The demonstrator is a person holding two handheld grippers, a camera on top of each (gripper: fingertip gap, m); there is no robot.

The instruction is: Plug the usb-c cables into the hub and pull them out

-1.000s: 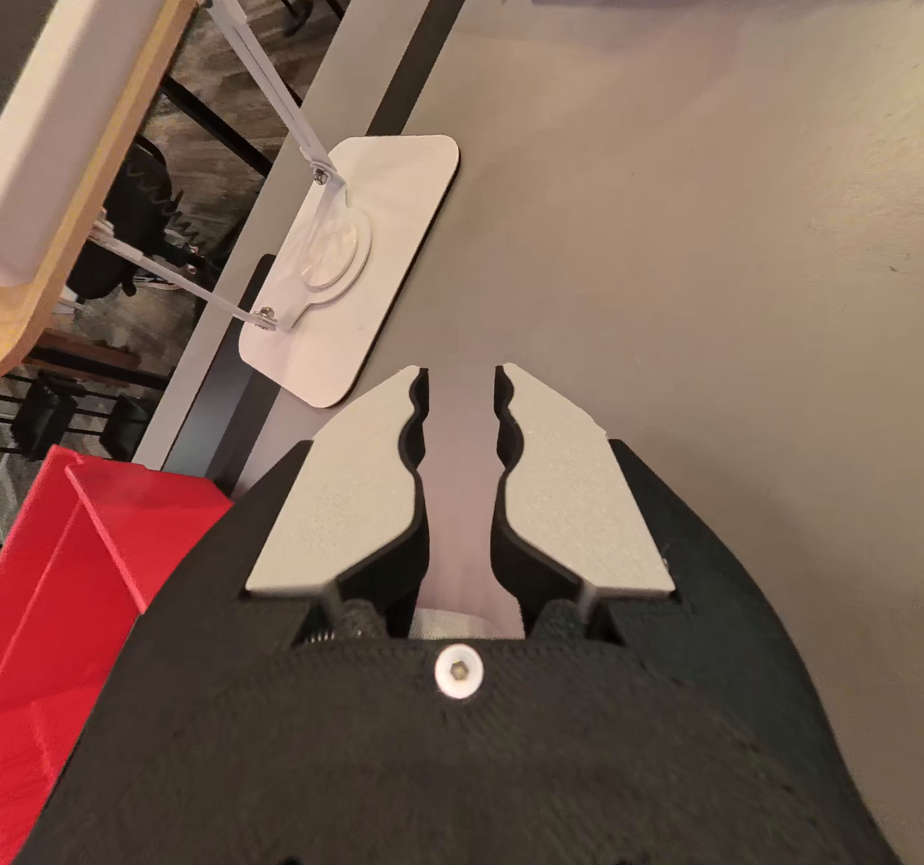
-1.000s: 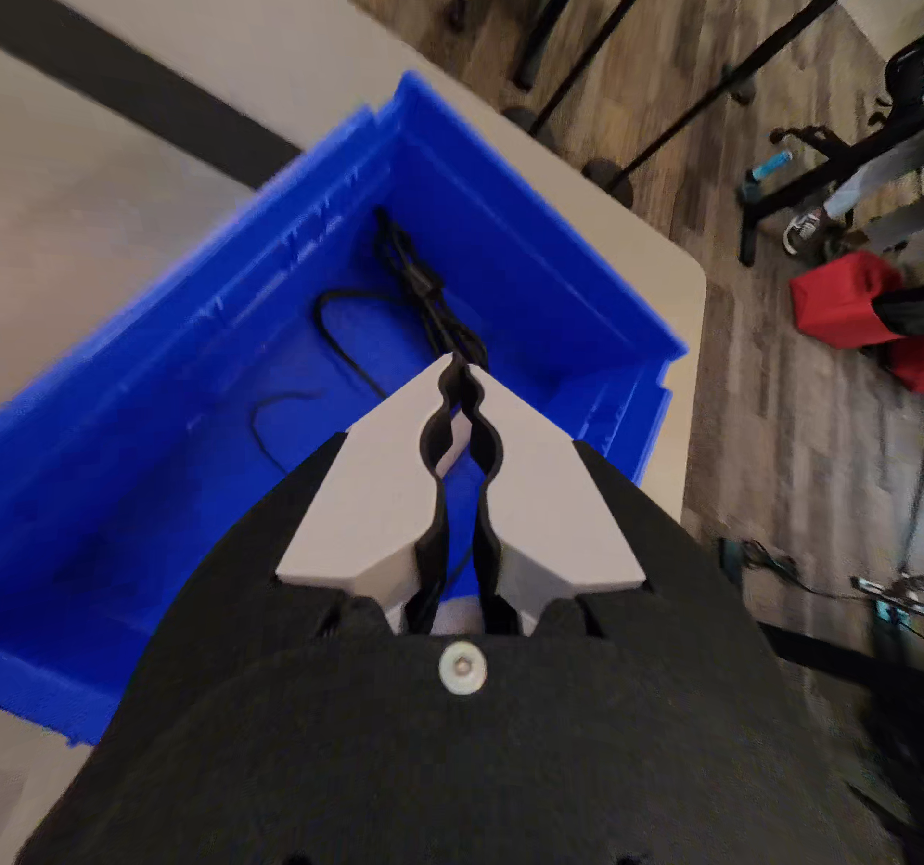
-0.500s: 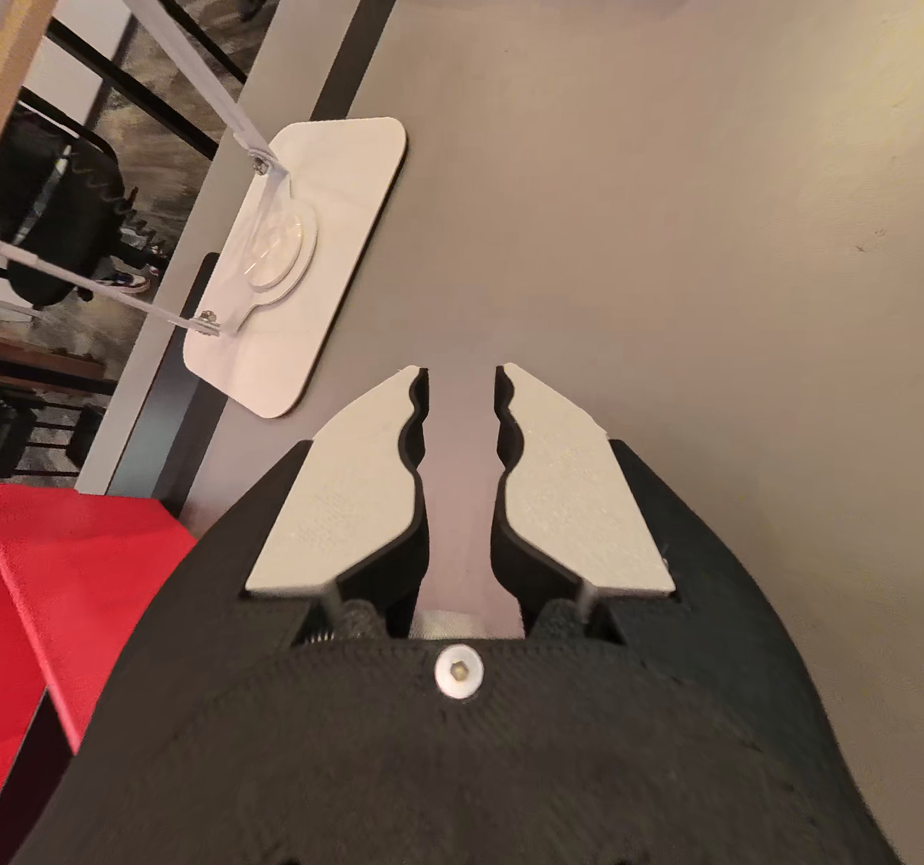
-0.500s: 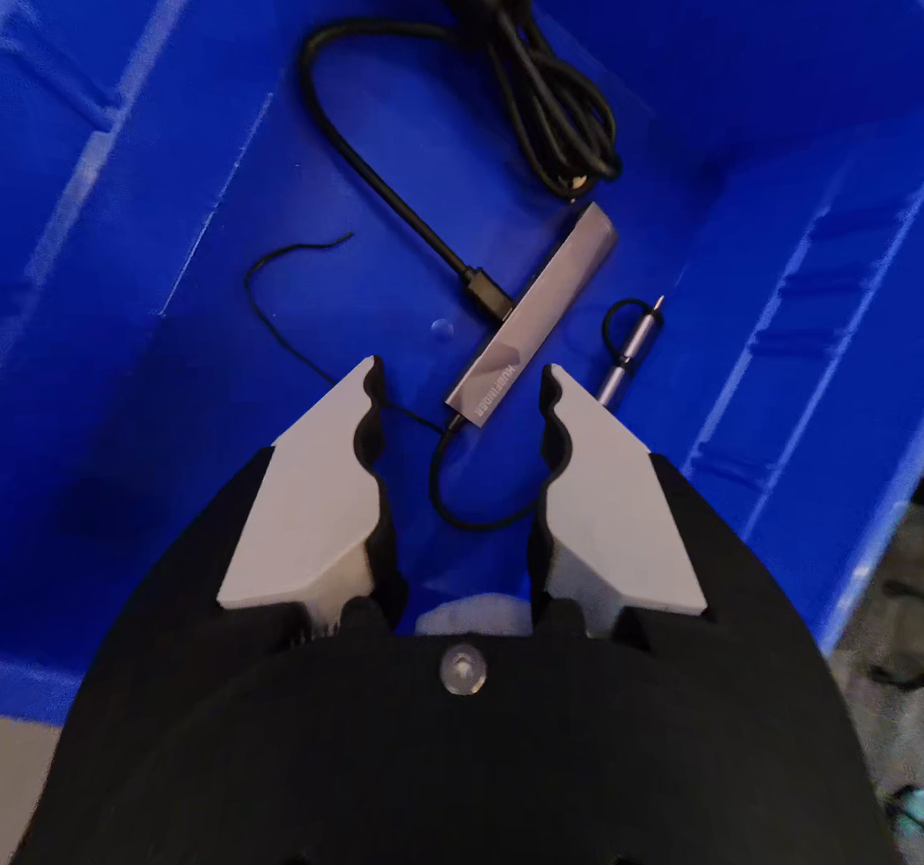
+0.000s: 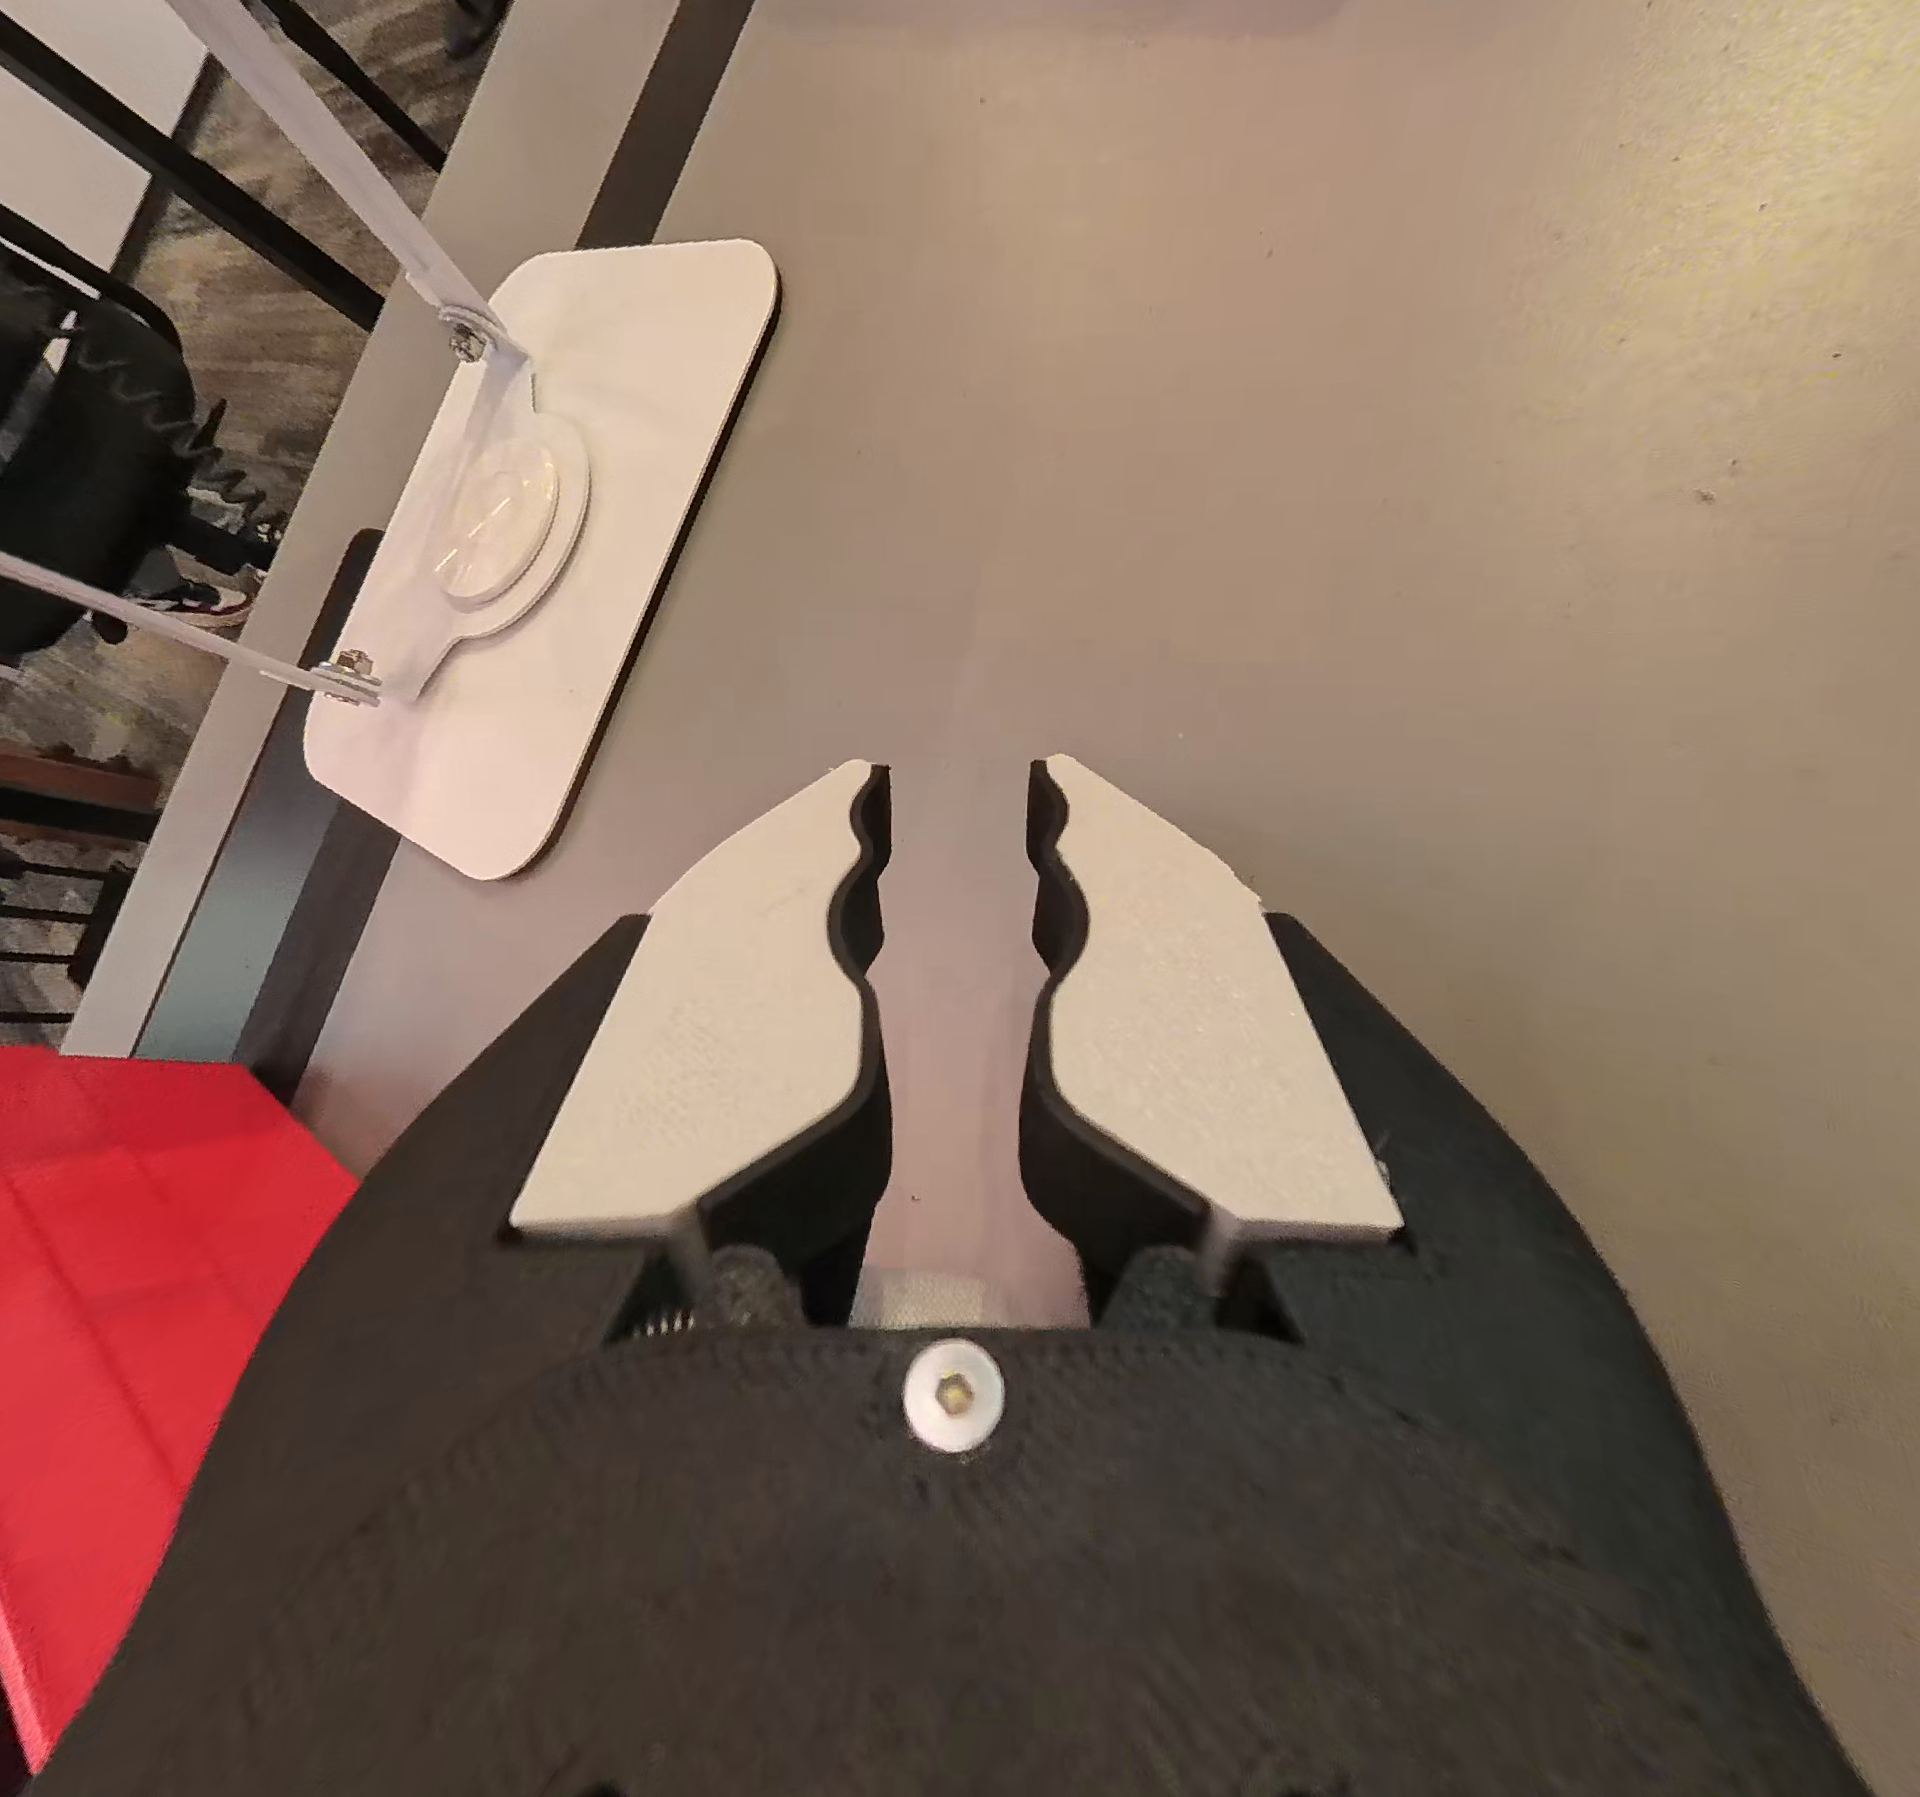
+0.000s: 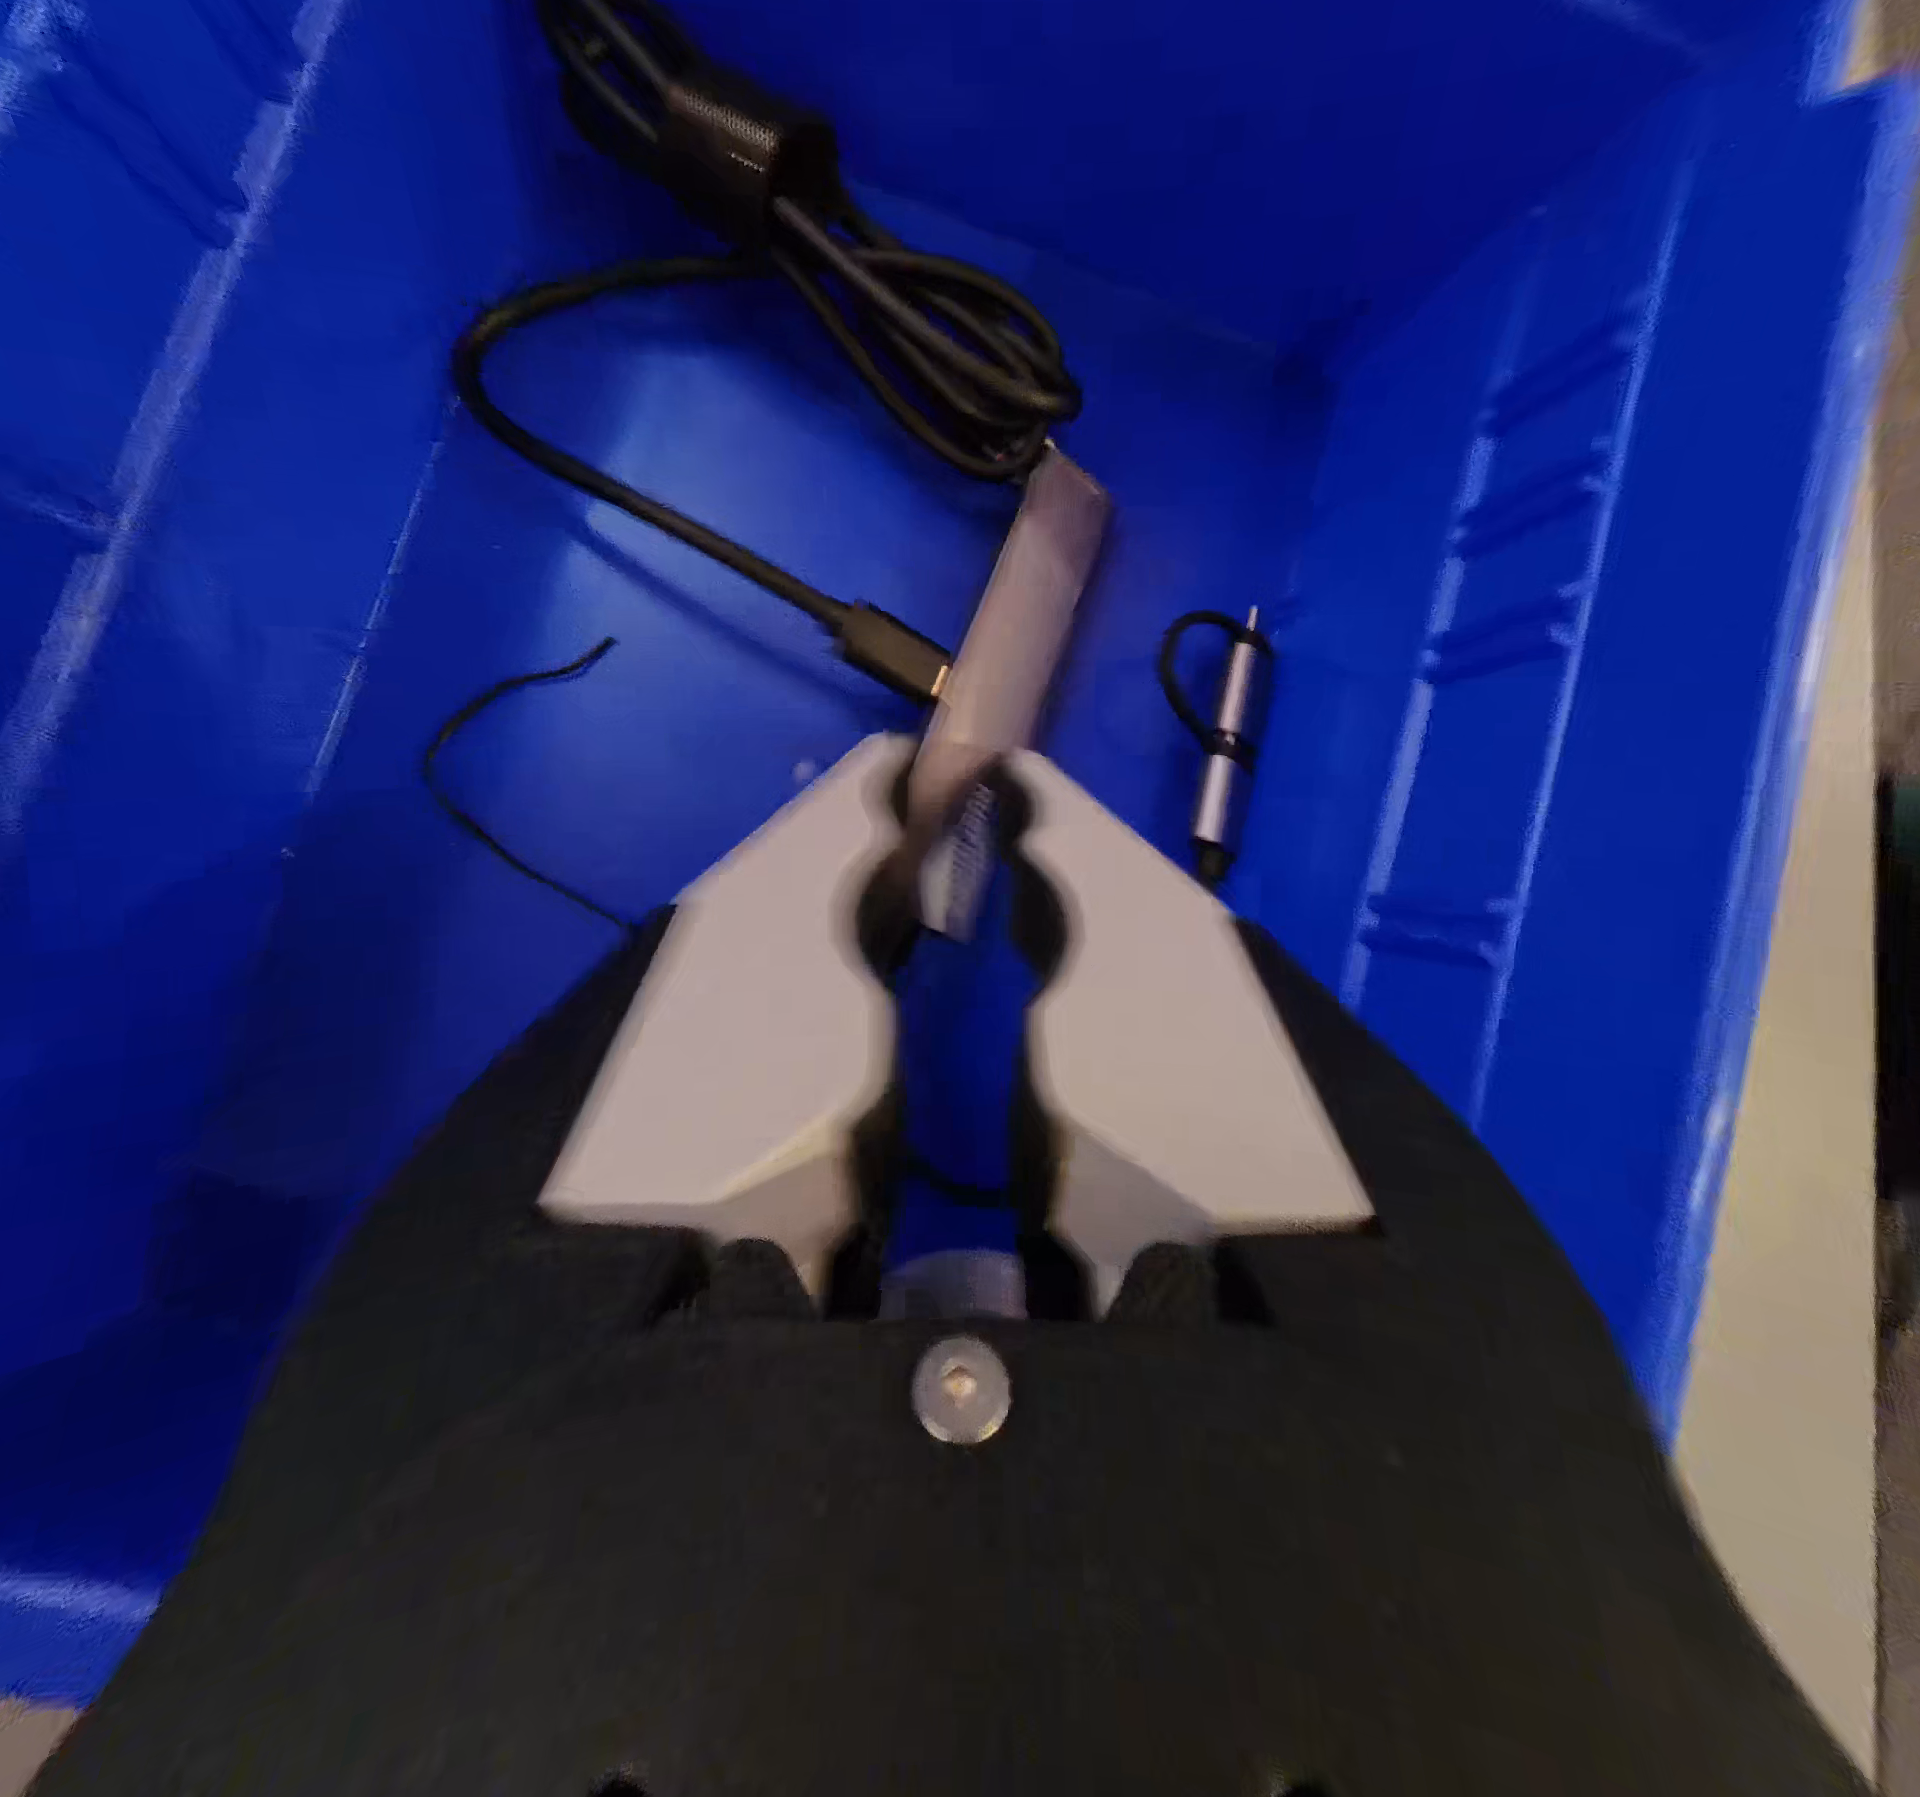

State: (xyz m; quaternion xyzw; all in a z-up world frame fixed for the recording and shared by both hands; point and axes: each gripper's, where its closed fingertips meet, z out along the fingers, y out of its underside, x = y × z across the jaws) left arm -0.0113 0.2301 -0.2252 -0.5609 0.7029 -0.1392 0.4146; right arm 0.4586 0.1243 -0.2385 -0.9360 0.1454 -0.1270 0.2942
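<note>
Red bin (image 5: 114, 1332) sits at the far left, beside one white plate (image 5: 582, 542) on the grey table (image 5: 1351, 500). Left gripper (image 5: 958, 781) hovers over bare tabletop, fingers spread, holding nothing. Inside one blue bin (image 6: 260, 500), the right gripper (image 6: 951, 776) pinches the near end of one grey hub (image 6: 1023, 635). One black usb-c cable (image 6: 727, 552) is plugged into the hub's left side. One small grey adapter (image 6: 1226, 739) lies just right, apart.
</note>
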